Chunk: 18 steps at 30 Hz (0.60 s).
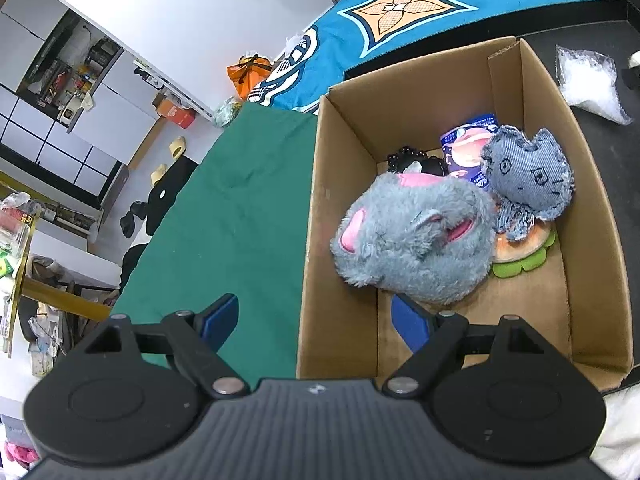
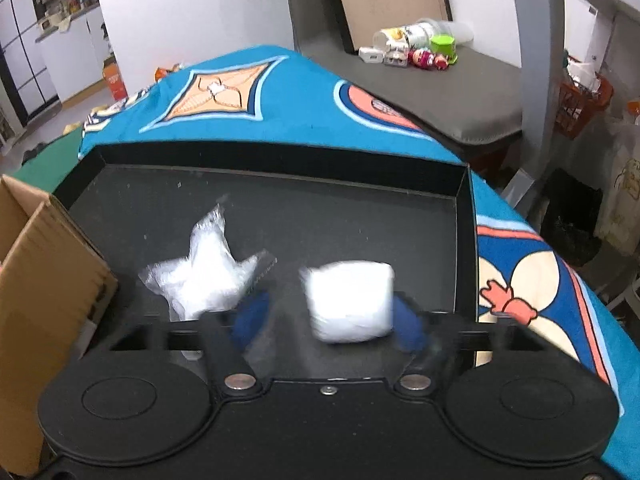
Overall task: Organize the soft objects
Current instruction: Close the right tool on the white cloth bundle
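In the left wrist view a cardboard box (image 1: 344,184) holds a grey and pink plush (image 1: 412,236), a denim cat doll (image 1: 528,176), a blue pouch (image 1: 466,144), a black beaded item (image 1: 408,158) and a green-edged flat toy (image 1: 520,258). My left gripper (image 1: 316,320) is open and empty, its fingers astride the box's near left wall. In the right wrist view a black tray (image 2: 280,200) holds a white wrapped pad (image 2: 350,300) and a crumpled clear bag (image 2: 208,272). My right gripper (image 2: 328,320) is open, the pad lying between its blurred fingers.
A green cloth (image 1: 240,208) covers the table left of the box. A blue patterned blanket (image 2: 248,92) lies behind the tray. The box's corner (image 2: 44,264) stands left of the tray. A grey bench with toys and cups (image 2: 420,52) is at the back right.
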### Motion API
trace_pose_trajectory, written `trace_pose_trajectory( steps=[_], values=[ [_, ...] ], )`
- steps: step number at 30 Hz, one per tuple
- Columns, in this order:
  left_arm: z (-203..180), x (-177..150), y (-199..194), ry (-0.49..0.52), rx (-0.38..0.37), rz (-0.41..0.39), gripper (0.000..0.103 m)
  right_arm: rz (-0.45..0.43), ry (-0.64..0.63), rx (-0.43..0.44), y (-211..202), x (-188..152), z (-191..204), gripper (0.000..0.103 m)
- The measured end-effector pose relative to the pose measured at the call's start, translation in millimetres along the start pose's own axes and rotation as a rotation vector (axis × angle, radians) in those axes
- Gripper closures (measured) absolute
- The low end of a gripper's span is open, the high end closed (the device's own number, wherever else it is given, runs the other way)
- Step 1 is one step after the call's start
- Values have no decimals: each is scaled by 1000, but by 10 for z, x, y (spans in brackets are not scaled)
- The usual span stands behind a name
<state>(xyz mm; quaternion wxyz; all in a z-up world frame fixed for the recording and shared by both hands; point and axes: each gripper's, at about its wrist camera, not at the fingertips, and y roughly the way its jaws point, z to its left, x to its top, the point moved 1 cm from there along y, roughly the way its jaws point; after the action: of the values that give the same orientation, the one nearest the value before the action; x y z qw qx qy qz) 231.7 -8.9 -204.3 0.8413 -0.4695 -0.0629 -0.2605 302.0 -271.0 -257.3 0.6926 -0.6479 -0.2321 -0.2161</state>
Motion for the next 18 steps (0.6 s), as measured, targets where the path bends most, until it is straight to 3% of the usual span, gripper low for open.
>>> trace_pose_trajectory(
  steps=[3,18],
  values=[
    [11,-6,-11,-3,-1,-10,20,22,8,0,-20,-9,-25,64],
    [182,-104,-101,-75,-66,-51,20,-80,9,33,-550,50,86,64]
  ],
)
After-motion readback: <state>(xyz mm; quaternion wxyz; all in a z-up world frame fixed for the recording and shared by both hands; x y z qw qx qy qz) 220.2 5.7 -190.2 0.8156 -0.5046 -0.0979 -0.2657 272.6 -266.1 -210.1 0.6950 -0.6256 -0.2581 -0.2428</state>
